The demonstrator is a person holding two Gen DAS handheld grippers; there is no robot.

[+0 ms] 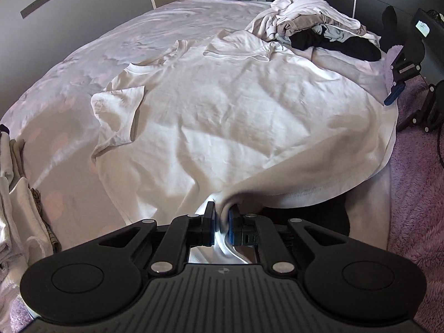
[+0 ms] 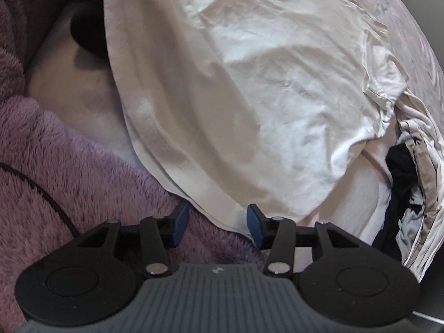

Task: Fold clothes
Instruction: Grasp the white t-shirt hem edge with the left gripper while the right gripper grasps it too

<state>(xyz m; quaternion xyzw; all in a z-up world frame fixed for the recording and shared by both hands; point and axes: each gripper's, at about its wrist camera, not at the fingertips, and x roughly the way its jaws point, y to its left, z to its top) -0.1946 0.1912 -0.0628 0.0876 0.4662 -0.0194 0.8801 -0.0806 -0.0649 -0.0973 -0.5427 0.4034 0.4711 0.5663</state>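
A large white T-shirt [image 1: 227,111] lies spread on the bed, collar toward the far left, hem hanging over the near edge. My left gripper [image 1: 222,213] is shut on the hem, with the fabric bunched between its blue pads. The right wrist view shows the same T-shirt [image 2: 249,88] draped over the bed's edge. There my right gripper [image 2: 217,217] stands open just below the shirt's hem corner, its fingers apart and holding nothing. In the left wrist view the right gripper [image 1: 399,83] appears at the bed's right edge.
A pile of white, beige and black clothes [image 1: 319,27] sits at the bed's far right. Folded garments [image 1: 16,194] are stacked at the left edge. The pale floral bedsheet [image 1: 83,55] stretches to the left. A fluffy purple rug [image 2: 69,166] with a dark cable covers the floor.
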